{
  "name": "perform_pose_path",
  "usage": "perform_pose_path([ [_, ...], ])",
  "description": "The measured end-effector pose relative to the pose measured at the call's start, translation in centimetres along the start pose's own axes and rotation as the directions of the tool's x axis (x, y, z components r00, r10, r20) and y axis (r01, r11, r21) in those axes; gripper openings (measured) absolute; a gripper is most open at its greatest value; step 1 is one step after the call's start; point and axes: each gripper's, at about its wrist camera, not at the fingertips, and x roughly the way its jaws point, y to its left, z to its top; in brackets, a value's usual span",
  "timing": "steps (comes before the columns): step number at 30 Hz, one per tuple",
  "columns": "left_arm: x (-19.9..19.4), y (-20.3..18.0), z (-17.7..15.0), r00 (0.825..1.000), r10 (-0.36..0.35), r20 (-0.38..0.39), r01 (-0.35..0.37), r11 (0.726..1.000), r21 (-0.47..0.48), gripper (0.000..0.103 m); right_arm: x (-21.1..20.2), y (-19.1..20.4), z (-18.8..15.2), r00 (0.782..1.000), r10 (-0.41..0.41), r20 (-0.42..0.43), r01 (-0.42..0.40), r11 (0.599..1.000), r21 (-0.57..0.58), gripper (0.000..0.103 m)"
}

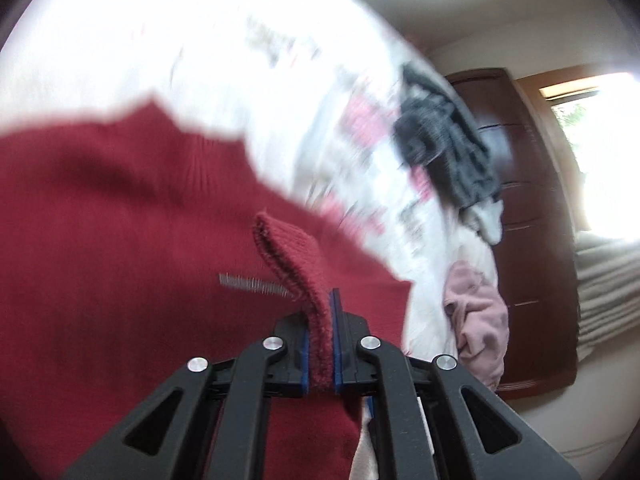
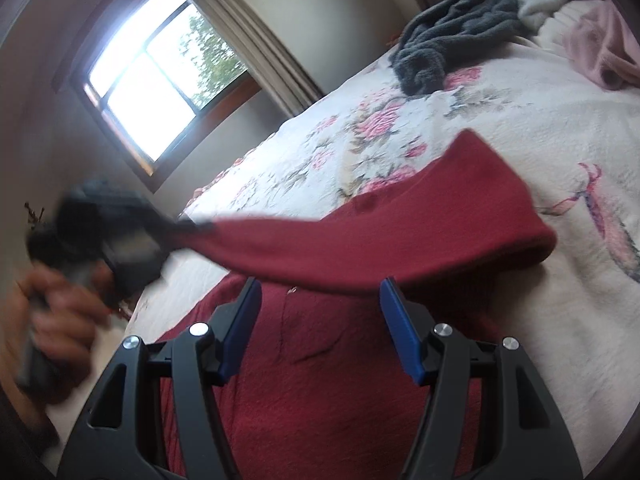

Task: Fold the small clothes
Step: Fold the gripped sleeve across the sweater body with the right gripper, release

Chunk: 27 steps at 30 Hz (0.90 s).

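Two grippers are at work over a bed. The left gripper (image 1: 325, 344) has its blue pads pressed together on a ribbed edge of the red sweater (image 1: 120, 220), which curls up out of the jaws. The rest of the knit spreads ahead and to its left, over the floral bedspread (image 1: 360, 120). Farther out to its right lie a dark grey garment (image 1: 444, 148) and a pink garment (image 1: 480, 316), close to a dark wooden door (image 1: 528, 200).

The right gripper (image 2: 320, 324) has its jaws spread wide and grips nothing; it hovers just above the red sweater's body. Directly ahead of its fingertips a stretch of the sweater is lifted and pulled toward its left, where the other gripper, blurred, clamps the end in a hand (image 2: 52, 312). Beyond lies the bedspread, with the window (image 2: 160, 72) far left.
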Motion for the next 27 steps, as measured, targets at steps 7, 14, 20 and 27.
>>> perform_pose_path([
  [7, -8.5, 0.7, 3.1, 0.989, 0.049, 0.137, -0.058, 0.996, 0.060, 0.007, 0.7, 1.5, -1.0, 0.999, 0.023, -0.031, -0.024, 0.999, -0.041, 0.062],
  [14, -11.4, 7.5, 3.2, 0.979, 0.119, 0.167, -0.115, 0.993, -0.031, 0.007, 1.3, 1.3, -1.2, 0.999, 0.015, -0.052, -0.017, 0.999, -0.037, 0.062],
  [20, -9.7, 15.0, 1.4, 0.980, 0.164, 0.108, -0.153, 0.983, -0.101, 0.007, 1.7, 1.4, -1.7, 0.998, 0.009, -0.068, -0.013, 0.999, -0.053, 0.062],
  [27, -7.5, 21.4, -0.7, 0.973, 0.229, 0.042, -0.220, 0.964, -0.149, 0.007, 2.4, 1.5, -2.2, 0.995, 0.004, -0.096, -0.010, 0.998, -0.057, 0.062],
])
